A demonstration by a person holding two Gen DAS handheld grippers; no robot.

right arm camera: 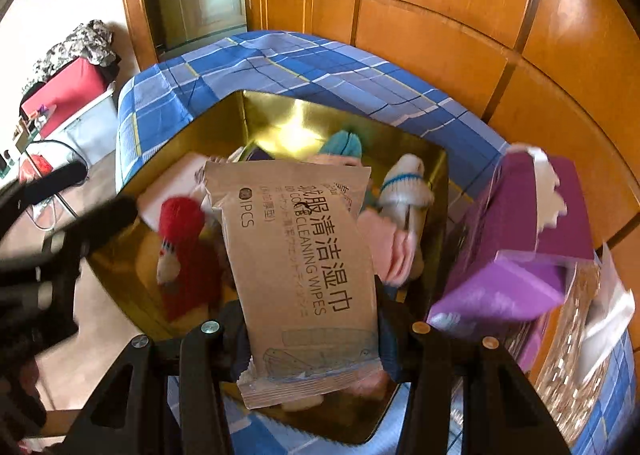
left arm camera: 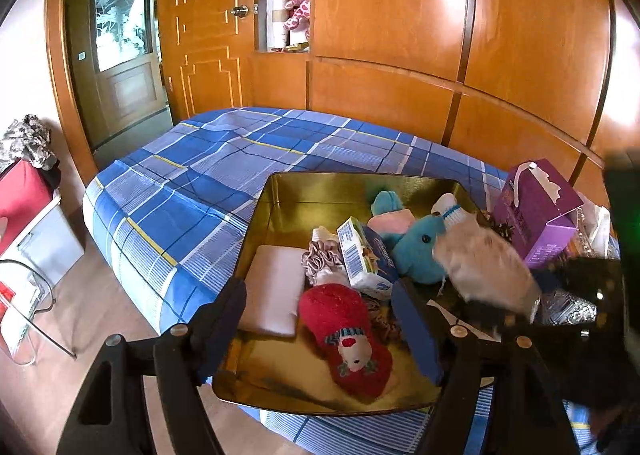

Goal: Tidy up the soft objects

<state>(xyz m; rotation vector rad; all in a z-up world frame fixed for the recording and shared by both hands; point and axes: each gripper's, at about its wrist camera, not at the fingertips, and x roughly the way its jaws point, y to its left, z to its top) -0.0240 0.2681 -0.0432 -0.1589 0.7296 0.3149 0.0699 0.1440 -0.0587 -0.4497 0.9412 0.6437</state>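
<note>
Right tool (right arm camera: 316,339) pinches flat, crinkly tan wipes packet (right arm camera: 298,275) over glossy gold tin (right arm camera: 438,191).

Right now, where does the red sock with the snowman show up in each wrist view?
Left wrist: the red sock lies low in the center, in the gold tin, between the open jaws.
Right wrist: the red sock is left of center, beside the wipes pack the right gripper holds.
Shared landmark: the purple tissue box, right of the tin in both.
</note>
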